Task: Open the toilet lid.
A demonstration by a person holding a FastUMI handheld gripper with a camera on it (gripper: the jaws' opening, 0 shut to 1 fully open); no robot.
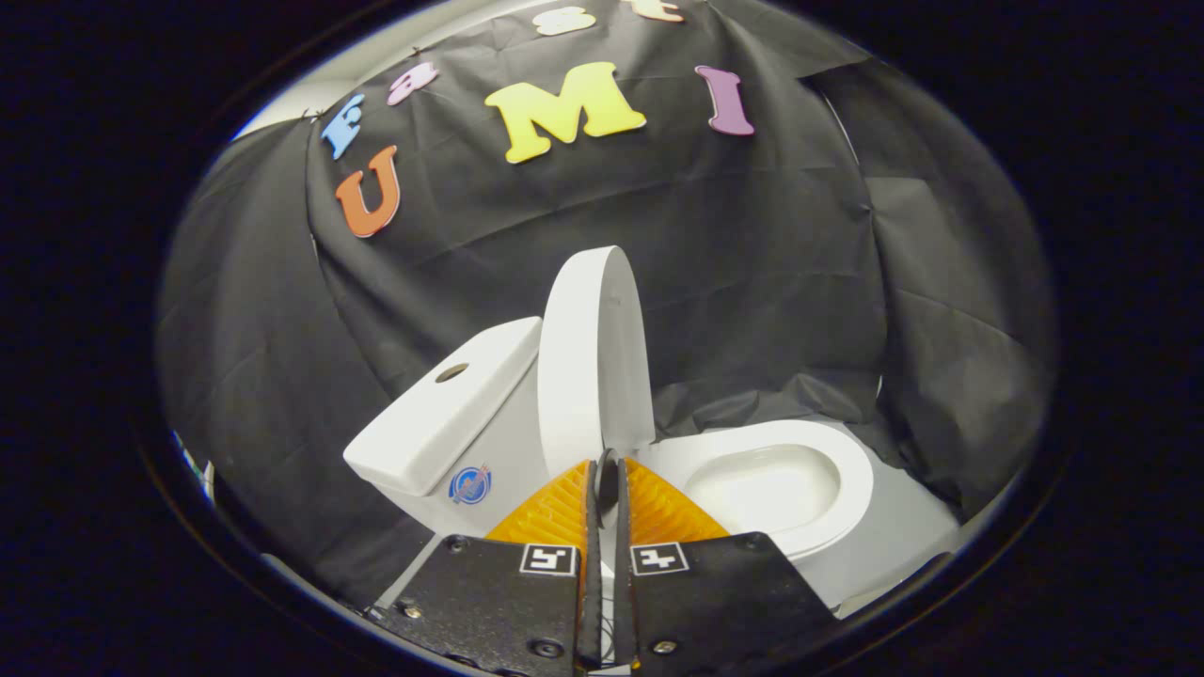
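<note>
**Lid upright, claw nearly closed at its lower edge**

Claw fingers sit almost together from where I'm watching, with only a thin slit between them. At the tips that slit meets the bottom edge of the white oval plastic toilet lid. Something dark shows in the gap right there, and I can't make out whether the fingers are actually pinching the lid's edge or just resting in front of it.

That lid stands raised, close to vertical, leaning a little back toward the white ceramic tank, which lies to the left of the fingers. A round flush button hole shows on the tank's top, and a small round blue sticker is on its side just beside the left finger.

Right of the fingers and just beyond them I see the white oval seat and open bowl, fully uncovered. Black cloth hangs behind everything.
</note>
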